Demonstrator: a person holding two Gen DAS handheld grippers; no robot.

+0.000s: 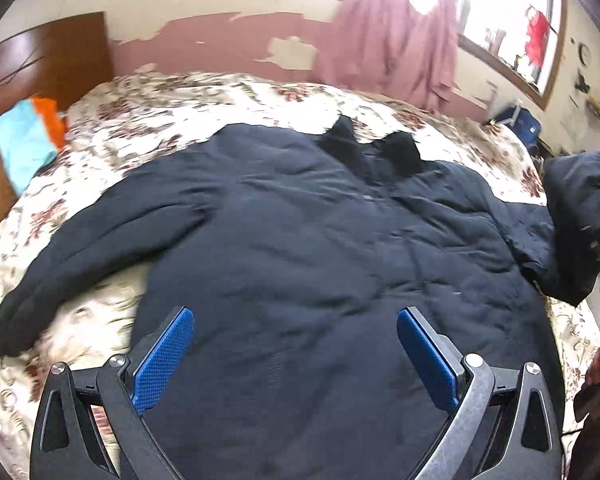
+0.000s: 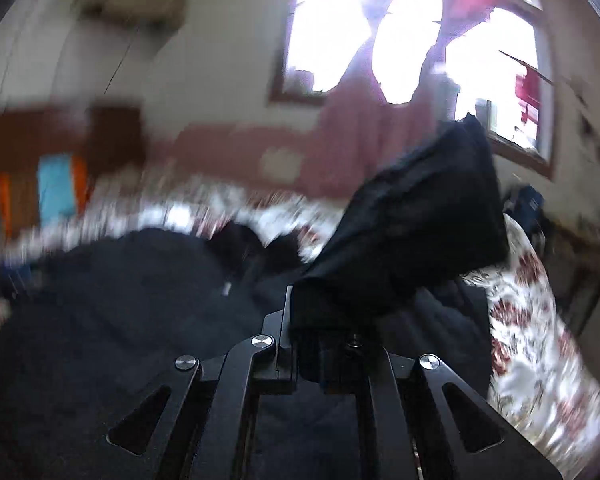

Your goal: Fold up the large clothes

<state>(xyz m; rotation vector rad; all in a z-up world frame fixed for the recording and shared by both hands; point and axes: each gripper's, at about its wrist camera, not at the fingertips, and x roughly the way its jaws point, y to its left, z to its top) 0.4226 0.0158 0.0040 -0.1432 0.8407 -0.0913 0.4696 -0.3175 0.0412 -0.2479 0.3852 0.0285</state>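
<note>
In the left wrist view, a dark jacket (image 1: 300, 220) is seen spread flat on the floral bed (image 1: 148, 112), one sleeve (image 1: 580, 216) lifted at the right; the left hand-held gripper (image 1: 296, 356) is held wide open above it, empty. In the right wrist view (blurred), the right hand-held gripper (image 2: 324, 320) is clamped on the raised sleeve (image 2: 420, 216).

Daylight floods in through the window (image 1: 508, 16), blown out to white glare. The right wrist view is smeared with blur; both bend at their edges.
</note>
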